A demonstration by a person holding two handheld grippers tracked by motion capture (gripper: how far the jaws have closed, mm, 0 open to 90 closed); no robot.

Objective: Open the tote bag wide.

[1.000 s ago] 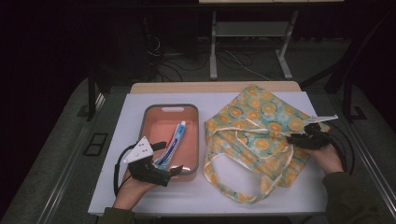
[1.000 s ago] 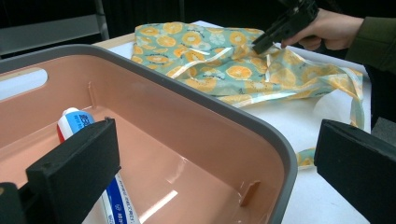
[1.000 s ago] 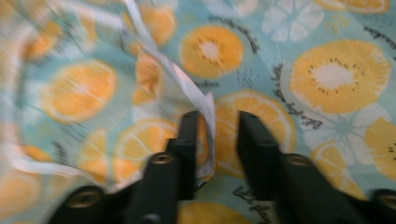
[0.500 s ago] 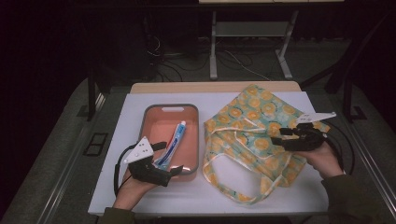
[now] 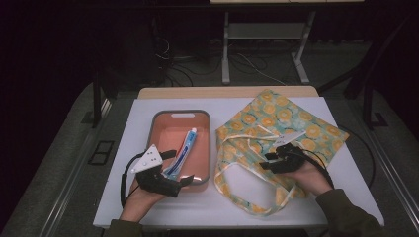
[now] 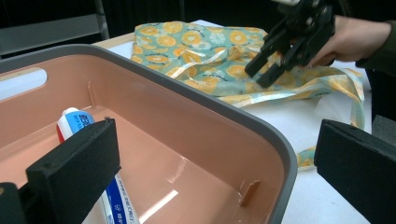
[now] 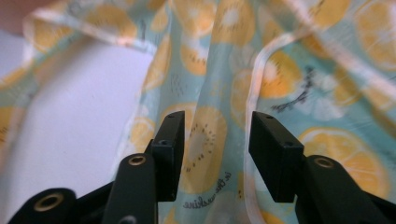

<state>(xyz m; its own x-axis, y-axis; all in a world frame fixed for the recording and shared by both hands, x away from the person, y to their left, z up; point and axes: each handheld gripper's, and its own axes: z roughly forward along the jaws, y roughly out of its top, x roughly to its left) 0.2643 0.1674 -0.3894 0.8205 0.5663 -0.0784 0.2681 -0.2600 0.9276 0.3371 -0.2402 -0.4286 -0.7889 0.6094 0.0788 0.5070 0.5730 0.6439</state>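
While you hold both grippers over the table point(image 5: 118, 207), here is how things stand:
Right gripper: your right gripper point(image 5: 267, 161) hangs over the cloth bag point(image 5: 276, 123), jaws partly apart and just now closing, with a raised fold of the cloth between them; you cannot tell whether the pads press on it.
Left gripper: your left gripper point(image 5: 182, 167) sits at the near edge of the tray point(image 5: 163, 118), jaws wide apart and clamped on nothing.
Bag: lies flat on the right half of the table, teal with orange slices, its handles point(image 5: 237, 173) looped toward you.
Bag writing: small dark script shows between the jaws in the right gripper view point(image 7: 205, 198), too blurred to read.
Toothpaste tube: lies lengthwise in the pink tray point(image 5: 184, 148), white cap away from you.
Tube label: blue and red print point(image 6: 84, 122), not legible.
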